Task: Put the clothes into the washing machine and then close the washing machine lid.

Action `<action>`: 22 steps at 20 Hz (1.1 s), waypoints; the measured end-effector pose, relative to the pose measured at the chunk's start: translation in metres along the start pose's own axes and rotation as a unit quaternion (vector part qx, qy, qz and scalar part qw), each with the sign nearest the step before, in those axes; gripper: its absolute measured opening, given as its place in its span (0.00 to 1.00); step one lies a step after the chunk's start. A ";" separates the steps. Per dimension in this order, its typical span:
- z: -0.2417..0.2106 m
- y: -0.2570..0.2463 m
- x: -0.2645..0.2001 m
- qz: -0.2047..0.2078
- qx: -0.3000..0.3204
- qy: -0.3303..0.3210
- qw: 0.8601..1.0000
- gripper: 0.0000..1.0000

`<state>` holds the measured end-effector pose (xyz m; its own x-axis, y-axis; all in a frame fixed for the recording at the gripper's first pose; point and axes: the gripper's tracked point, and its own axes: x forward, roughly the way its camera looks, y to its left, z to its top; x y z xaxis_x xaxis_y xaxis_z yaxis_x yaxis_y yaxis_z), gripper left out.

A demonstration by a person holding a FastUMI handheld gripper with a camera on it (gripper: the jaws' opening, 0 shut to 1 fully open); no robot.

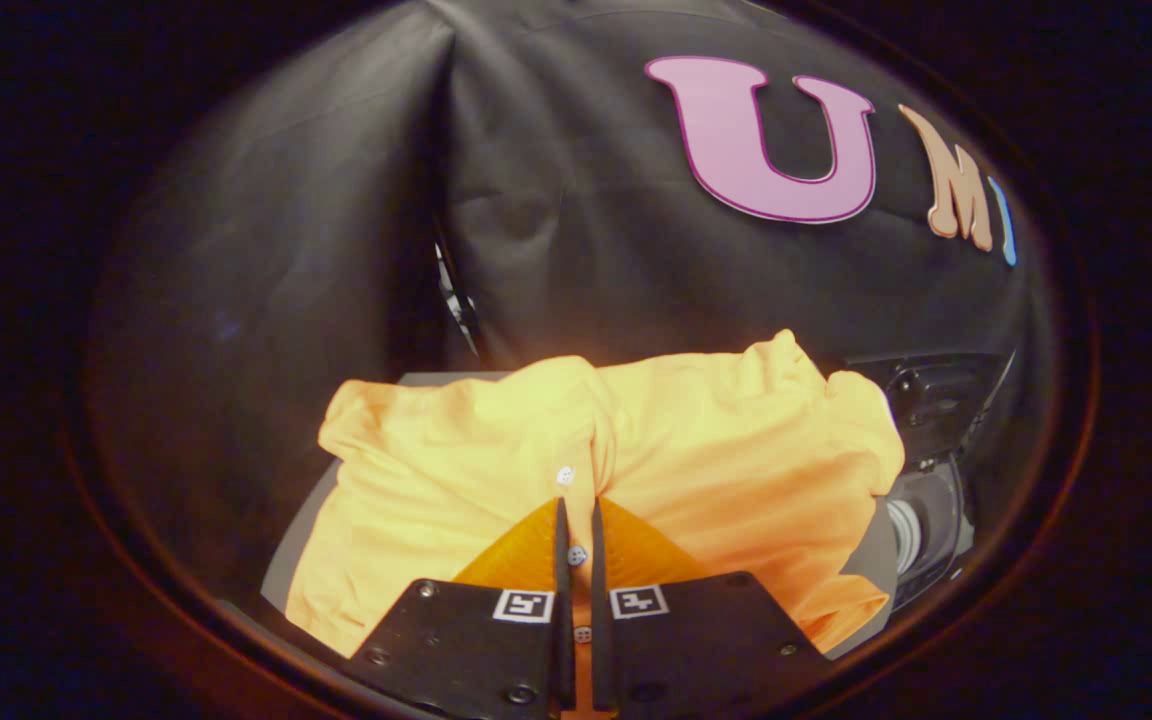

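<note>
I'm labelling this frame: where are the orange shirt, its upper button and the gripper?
orange shirt point(736, 440), gripper view, right chest panel.
upper button point(565, 475), gripper view, button face.
gripper point(576, 525), gripper view, between the nearly closed jaws.

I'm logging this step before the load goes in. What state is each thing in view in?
orange shirt: lying spread and rumpled on the grey surface, its button placket running between the fingers.
gripper: fingers nearly together, down on the shirt at the placket with a strip of cloth between them; whether both press on it cannot be told.
washing machine: a dark part shows beyond the shirt; lid state cannot be told.
</note>
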<state>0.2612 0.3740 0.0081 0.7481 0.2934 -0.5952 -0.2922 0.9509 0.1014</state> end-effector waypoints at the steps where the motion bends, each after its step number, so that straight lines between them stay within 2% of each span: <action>1: 0.005 -0.001 -0.005 0.013 -0.012 -0.014 1.000 0.05; 2: 0.019 0.003 -0.010 0.030 -0.023 -0.051 0.998 0.04; 5: 0.058 0.004 -0.051 0.042 -0.050 -0.107 0.992 0.03; 7: 0.089 -0.001 -0.082 0.033 -0.070 -0.145 0.986 0.03; 10: 0.133 0.001 -0.135 0.026 -0.066 -0.205 0.976 0.03; 16: 0.168 -0.056 -0.192 -0.024 -0.073 -0.260 0.963 0.03; 19: 0.196 -0.093 -0.232 -0.061 -0.063 -0.341 0.936 0.03; 22: 0.213 -0.121 -0.263 -0.096 -0.054 -0.393 0.913 0.03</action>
<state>0.2267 0.2029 0.3217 0.9756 0.1419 0.1675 -0.1354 0.9895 -0.0501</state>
